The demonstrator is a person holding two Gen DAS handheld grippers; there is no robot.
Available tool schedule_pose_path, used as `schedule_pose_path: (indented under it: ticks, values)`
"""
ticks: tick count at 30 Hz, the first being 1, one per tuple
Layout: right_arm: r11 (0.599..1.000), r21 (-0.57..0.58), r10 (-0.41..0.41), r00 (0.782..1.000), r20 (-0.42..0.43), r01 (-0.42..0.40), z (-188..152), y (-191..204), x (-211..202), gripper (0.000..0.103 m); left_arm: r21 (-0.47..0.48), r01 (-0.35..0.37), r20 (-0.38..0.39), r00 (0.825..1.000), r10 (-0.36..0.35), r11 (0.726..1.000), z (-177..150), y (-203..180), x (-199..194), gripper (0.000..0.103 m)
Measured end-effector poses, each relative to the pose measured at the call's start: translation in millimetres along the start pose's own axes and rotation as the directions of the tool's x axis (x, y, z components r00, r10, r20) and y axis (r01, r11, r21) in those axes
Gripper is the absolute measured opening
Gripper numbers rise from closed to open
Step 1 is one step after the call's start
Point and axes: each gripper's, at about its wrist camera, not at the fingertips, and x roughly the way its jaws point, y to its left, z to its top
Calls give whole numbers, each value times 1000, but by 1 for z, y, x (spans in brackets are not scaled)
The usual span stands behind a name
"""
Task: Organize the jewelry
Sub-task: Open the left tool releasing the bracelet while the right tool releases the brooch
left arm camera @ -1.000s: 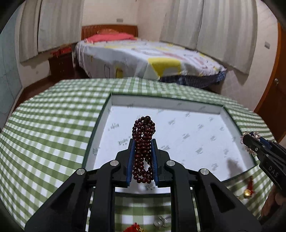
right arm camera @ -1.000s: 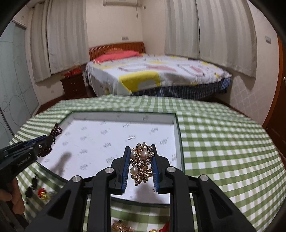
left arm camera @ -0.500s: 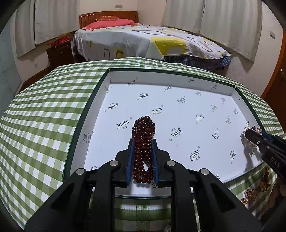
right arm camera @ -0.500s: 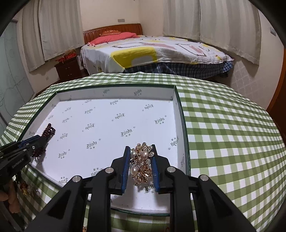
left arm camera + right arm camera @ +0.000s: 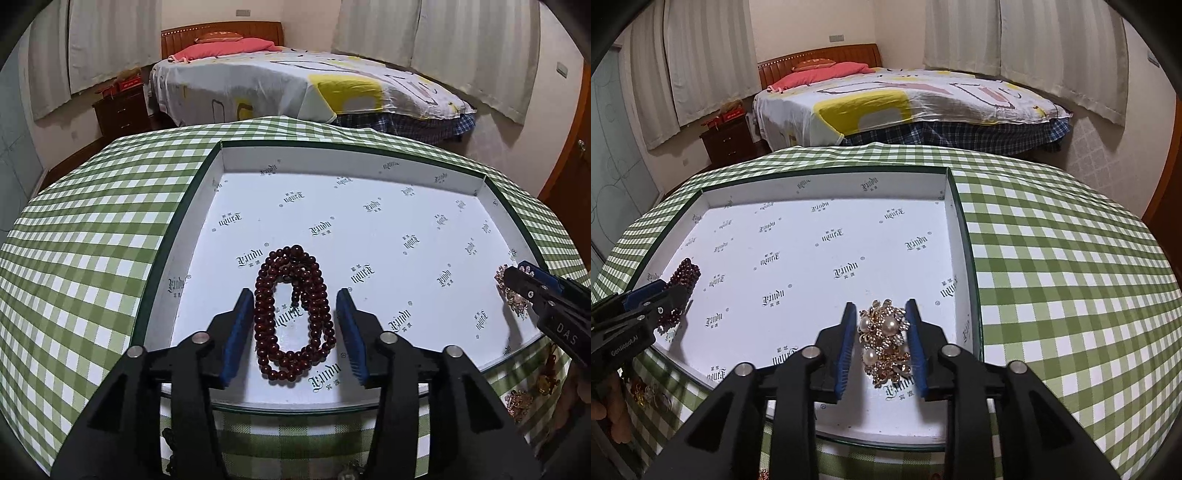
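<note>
1. Grippers tilt steeply down over a shallow tray (image 5: 207,206) on the counter (image 5: 92,240), side by side, the left gripper (image 5: 295,325) near the tray's left front and the right gripper (image 5: 881,343) near its right front corner.
2. The left gripper's jaws are opening; a dark red bead bracelet (image 5: 293,314) lies flat on the tray floor between them, and the blue pads (image 5: 236,332) stand clear of it on both sides: released.
3. The right gripper's jaws are opening as well; a gold and pearl brooch cluster (image 5: 884,341) sits between them on the tray floor, with the pads very close to it but no longer pressing.
4. The bracelet is several loops of small round glossy beads in a long oval. The brooch is a knobbly heap of gilt metal, tiny stones and three smooth pearls.
5. The tray is white card printed with repeated dark lettering, edged in dark green; the counter wears a green and white checked cloth.
6. More jewelry (image 5: 517,402) lies on the cloth in front of the tray, partly hidden by the grippers and hard to make out. A hand (image 5: 613,410) is cut off at the left edge of the right wrist view.
</note>
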Motion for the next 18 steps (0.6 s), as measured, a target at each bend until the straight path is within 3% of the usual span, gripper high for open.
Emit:
schedule_pose_path:
  ticks: [4, 8, 18]
  values:
    - [1000, -1, 1, 1000, 13, -1, 0, 0, -2, 36, -2, -5, 12, 1000, 5, 1000, 0, 0, -2, 57]
    - [1000, -2, -4, 999, 40, 4, 0, 1, -10, 43, -13, -11, 33, 999, 11, 1000, -1, 3, -8, 60]
    - [1000, -1, -7, 995, 96, 7, -3, 8, -40, 44, -10, -22, 104, 994, 23, 1000, -10, 4, -48, 67]
